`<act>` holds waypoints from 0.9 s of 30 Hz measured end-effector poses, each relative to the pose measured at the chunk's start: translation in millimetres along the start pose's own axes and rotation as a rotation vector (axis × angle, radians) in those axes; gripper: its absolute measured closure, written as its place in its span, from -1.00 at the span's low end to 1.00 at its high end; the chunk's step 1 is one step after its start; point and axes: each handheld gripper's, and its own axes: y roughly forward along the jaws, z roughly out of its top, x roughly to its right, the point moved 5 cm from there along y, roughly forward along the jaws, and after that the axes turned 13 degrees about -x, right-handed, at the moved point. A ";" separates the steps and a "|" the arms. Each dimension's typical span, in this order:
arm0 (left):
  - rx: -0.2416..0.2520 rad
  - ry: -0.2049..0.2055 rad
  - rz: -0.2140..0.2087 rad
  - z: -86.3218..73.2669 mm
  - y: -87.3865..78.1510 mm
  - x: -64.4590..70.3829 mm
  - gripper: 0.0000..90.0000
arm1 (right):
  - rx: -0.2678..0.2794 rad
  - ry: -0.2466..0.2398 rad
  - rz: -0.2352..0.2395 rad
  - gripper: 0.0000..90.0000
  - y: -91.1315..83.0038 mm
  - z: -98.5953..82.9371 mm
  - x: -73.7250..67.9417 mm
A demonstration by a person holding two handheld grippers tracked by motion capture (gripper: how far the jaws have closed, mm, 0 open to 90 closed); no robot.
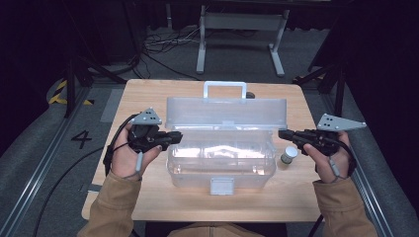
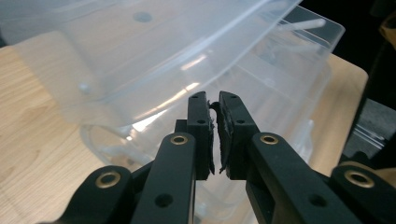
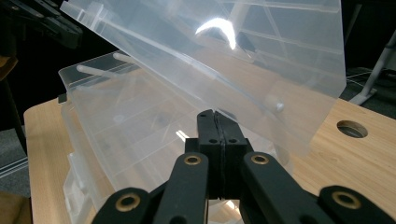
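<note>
Subject: a clear, thin-walled rectangular plastic storage box (image 1: 221,160) with a hinged lid (image 1: 226,112), standing on the light wooden surface (image 1: 148,197) between the two claws. The lid is raised and tilted back. A carry handle (image 1: 225,89) projects from its far edge, and a grey latch tab (image 1: 221,185) hangs at the middle of the box's near wall.

Left claw (image 1: 177,137): at the box's left end, tip at the upper rim. In the left gripper view the left claw (image 2: 214,135) has its jaws nearly together, with only a thin slit between worn pads. Whether they pinch the wall of the box (image 2: 201,70) cannot be told.

Right claw (image 1: 282,133): just off the box's right end, at rim level. In the right gripper view the right claw (image 3: 216,140) has its jaws pressed fully together with nothing between them. The lid (image 3: 224,51) slopes directly ahead of and above its tip.

A small white round jar with a dark cap (image 1: 289,156) stands below and beside the right claw, near the box's right end but apart from it.

Handling assessment: the box looks light and apparently empty, though the interior is hard to read through the glare. Its walls are likely smooth and slippery, with some flex. The lid will swing freely on its hinge, and a hard pinch on a thin edge could crack it. Best holds are judged to be the lid's side edges, one per claw, or the carry handle. The latch tab suits fastening only.
</note>
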 end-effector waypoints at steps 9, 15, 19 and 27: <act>0.072 -0.024 0.056 0.1 -1.8 -10.5 0.92 | 0.002 0.000 0.005 1.00 1.3 0.2 -0.6; 0.096 -0.028 0.069 1.2 -2.9 -14.9 0.99 | -0.027 0.002 -0.014 1.00 2.9 -1.5 -1.8; 0.117 -0.025 0.078 3.7 -3.2 -17.3 0.99 | -0.048 -0.006 -0.033 1.00 0.1 -2.5 -4.1; 0.139 -0.025 0.073 8.6 -2.8 -21.0 0.99 | -0.030 0.006 -0.100 0.71 -7.2 -6.9 -1.8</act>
